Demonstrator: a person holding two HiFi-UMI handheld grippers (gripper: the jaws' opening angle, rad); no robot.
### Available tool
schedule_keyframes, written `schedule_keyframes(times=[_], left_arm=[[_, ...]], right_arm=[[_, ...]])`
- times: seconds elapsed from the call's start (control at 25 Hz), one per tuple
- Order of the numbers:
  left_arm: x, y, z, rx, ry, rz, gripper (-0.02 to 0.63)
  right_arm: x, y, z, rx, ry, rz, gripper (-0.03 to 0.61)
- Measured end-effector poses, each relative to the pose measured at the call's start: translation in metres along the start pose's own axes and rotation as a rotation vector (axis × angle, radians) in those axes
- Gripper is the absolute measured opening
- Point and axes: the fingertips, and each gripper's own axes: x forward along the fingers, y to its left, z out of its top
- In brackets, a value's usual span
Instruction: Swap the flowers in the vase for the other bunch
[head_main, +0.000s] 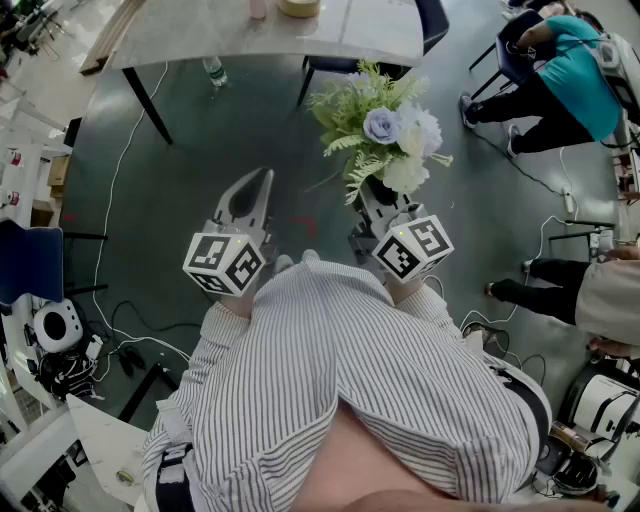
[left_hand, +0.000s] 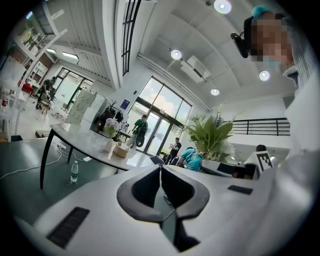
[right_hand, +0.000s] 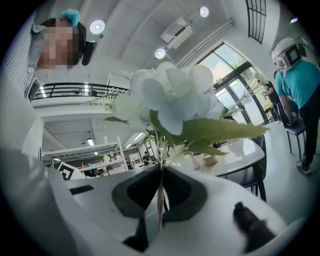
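Note:
My right gripper (head_main: 374, 196) is shut on the stems of a bunch of pale blue and white flowers with green fern leaves (head_main: 385, 135). In the right gripper view the stems (right_hand: 160, 192) are pinched between the closed jaws (right_hand: 160, 175), and the blooms (right_hand: 170, 95) stand upright above them. My left gripper (head_main: 264, 178) is shut and holds nothing; its jaws (left_hand: 161, 169) meet with no gap. Far off in the left gripper view, a white vase (left_hand: 109, 145) with purple flowers (left_hand: 111, 126) stands on a white table (left_hand: 75, 136). Both grippers are over the dark floor, short of the table (head_main: 330, 35).
A water bottle (head_main: 214, 71) stands on the floor by the table leg (head_main: 146, 103). A round bowl-like object (left_hand: 121, 149) sits beside the vase. A dark chair (head_main: 345, 66) is tucked under the table. A seated person in teal (head_main: 565, 70) is at the right. Cables (head_main: 120, 170) cross the floor.

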Motion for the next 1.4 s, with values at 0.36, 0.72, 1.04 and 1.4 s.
schedule_keyframes(times=[0.36, 0.72, 1.04, 1.4], left_arm=[[0.003, -0.001, -0.005, -0.003, 0.033, -0.003, 0.015], [0.016, -0.003, -0.013, -0.004, 0.045, 0.001, 0.015], [0.024, -0.011, -0.027, 0.028, 0.082, 0.030, 0.015], [0.054, 0.001, -0.024, -0.007, 0.093, 0.046, 0.015]], right_arm=[[0.002, 0.000, 0.002, -0.003, 0.001, 0.005, 0.031], [0.005, -0.007, -0.003, 0.003, 0.011, 0.040, 0.031], [0.002, -0.020, -0.006, -0.002, 0.039, 0.057, 0.032], [0.025, -0.048, -0.002, 0.017, 0.074, 0.044, 0.032]])
